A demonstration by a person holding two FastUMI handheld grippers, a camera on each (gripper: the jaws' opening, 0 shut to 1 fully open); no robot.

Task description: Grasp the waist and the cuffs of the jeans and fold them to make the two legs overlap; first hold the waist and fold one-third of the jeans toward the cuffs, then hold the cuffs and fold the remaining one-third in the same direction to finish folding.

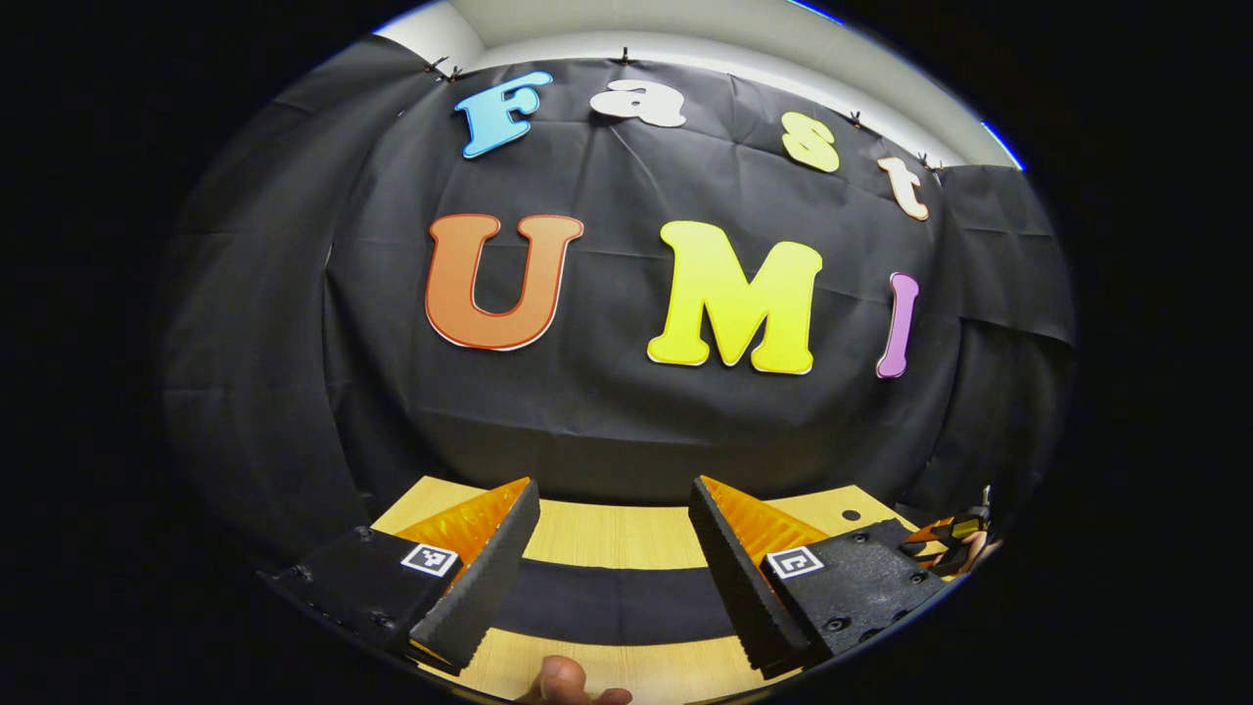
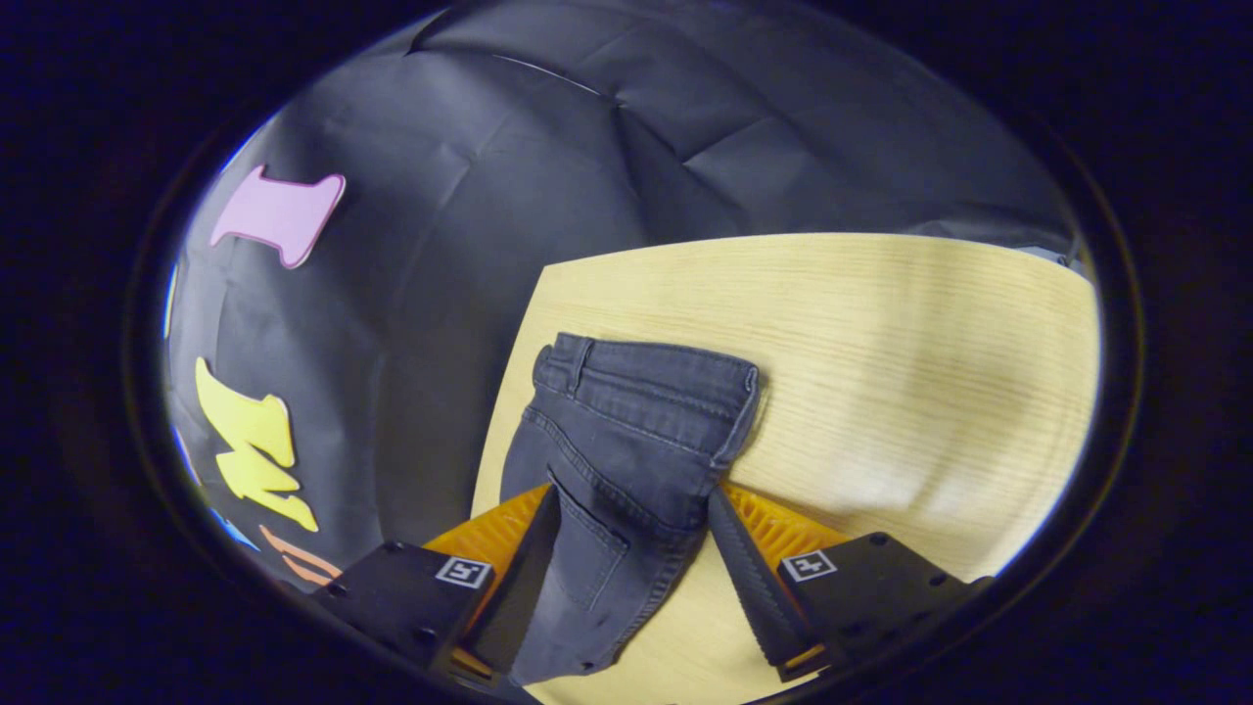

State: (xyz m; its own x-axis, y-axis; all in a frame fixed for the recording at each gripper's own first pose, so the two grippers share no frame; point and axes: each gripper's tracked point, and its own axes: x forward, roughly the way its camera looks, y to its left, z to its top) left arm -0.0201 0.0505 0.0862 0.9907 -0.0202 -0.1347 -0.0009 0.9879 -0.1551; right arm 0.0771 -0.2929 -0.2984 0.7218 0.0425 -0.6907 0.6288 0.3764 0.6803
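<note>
Right gripper view: dark grey denim jeans point(image 2: 626, 441) on the pale wooden table point(image 2: 881, 323) look unfolded, right gripper point(image 2: 631, 548) spread around them.

Black textured blocks with screws are seen behind each gripper's fingers, left gripper point(image 1: 612, 553) and right gripper point(image 2: 631, 563) alike, each topped by a small square black-and-white marker; ribbed inner pads too.

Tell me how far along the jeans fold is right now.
Early. The jeans lie on the table, waistband away from the right gripper, whose open fingers straddle the seat without pinching. The left gripper is open, holding nothing, above a dark strip. Whether the legs overlap isn't visible; both thirds folds remain.
</note>
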